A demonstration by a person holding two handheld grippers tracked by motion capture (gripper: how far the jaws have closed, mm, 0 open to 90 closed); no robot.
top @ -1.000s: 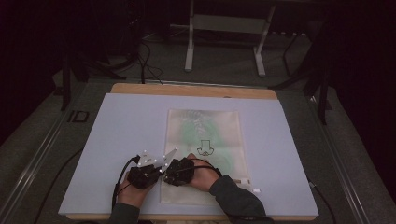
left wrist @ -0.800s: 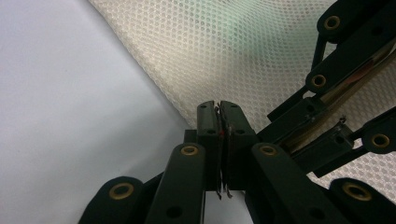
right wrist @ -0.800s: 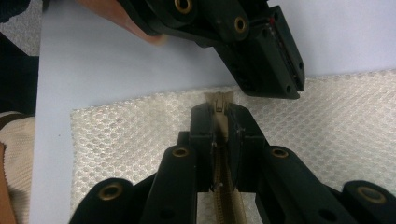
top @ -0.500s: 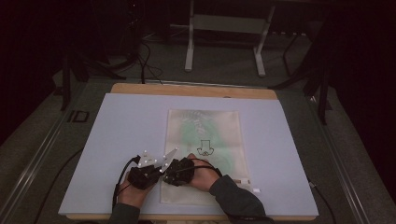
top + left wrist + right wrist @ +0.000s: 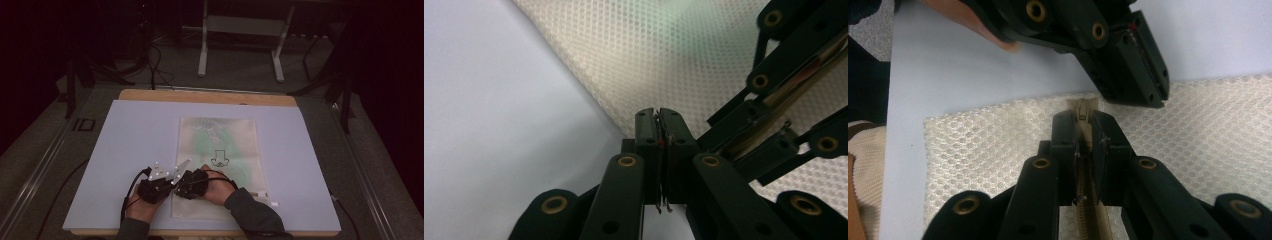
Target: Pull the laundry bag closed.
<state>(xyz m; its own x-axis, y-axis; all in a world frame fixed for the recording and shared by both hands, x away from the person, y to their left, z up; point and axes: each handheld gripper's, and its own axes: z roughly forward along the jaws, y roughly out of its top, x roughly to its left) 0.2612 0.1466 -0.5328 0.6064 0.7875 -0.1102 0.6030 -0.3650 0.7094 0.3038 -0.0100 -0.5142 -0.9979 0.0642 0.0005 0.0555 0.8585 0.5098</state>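
A pale mesh zip bag (image 5: pixel 220 145) with something green inside and a black drawing on it lies flat on the lavender mat (image 5: pixel 135 145). Both grippers meet at its near left corner. My right gripper (image 5: pixel 1083 117) is shut on the beige zipper (image 5: pixel 1082 106), and the zipper tape (image 5: pixel 1091 215) runs back between its jaws. My left gripper (image 5: pixel 658 115) has just been closing and stands shut, its tips over the edge of the mesh (image 5: pixel 684 55). A thin sliver sits between its pads, and I cannot tell what it is. The left gripper (image 5: pixel 1135 97) lies just past the zipper's end.
The mat rests on a wooden board (image 5: pixel 207 96). Beyond the table are a metal stand (image 5: pixel 240 30) and cables on the dark floor. A small white tag (image 5: pixel 272 203) lies by the bag's near right corner. The person's sleeve (image 5: pixel 250 212) comes in from below.
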